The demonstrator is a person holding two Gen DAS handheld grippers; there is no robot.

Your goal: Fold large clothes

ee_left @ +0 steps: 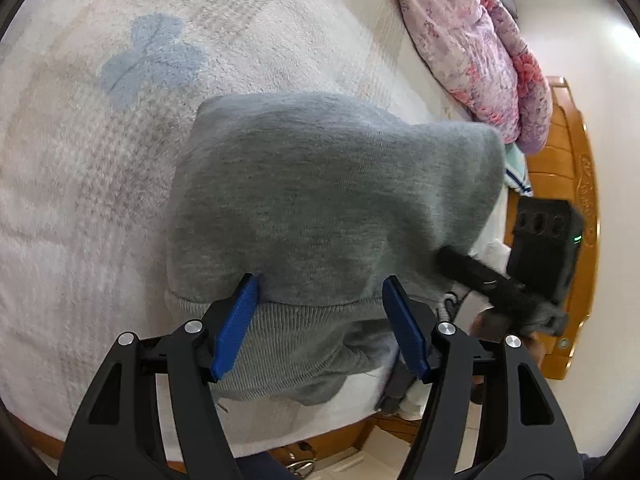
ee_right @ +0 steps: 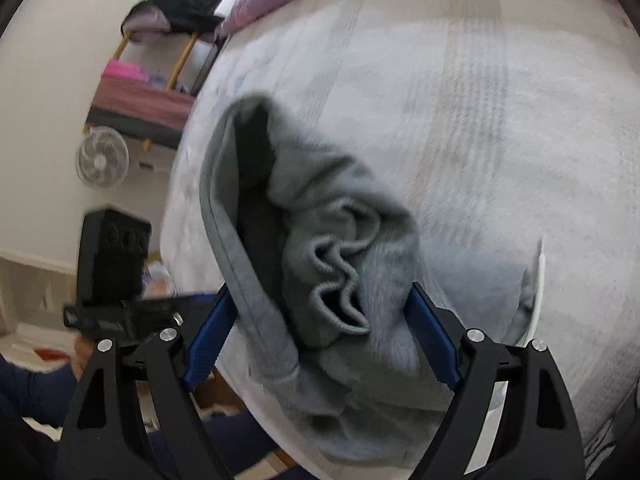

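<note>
A grey sweatshirt (ee_left: 332,184) lies folded into a rough block on the bed, its ribbed hem nearest me. My left gripper (ee_left: 320,284) hovers over that hem with its blue pads spread wide on either side, open. In the right wrist view the same sweatshirt (ee_right: 340,264) shows a bunched end with wavy ribbed edges and a dark opening. My right gripper (ee_right: 320,292) is open wide, with that bunched cloth lying loose between the pads. One blurred black finger (ee_left: 468,270) of the right gripper reaches the sweatshirt's right edge.
A white fleece blanket (ee_left: 100,168) with a blue flower covers the bed. A pink floral quilt (ee_left: 480,52) is heaped at the far right by the wooden bed frame (ee_left: 572,168). Beyond the bed's left edge stand a fan (ee_right: 103,157) and a clothes rack (ee_right: 180,8).
</note>
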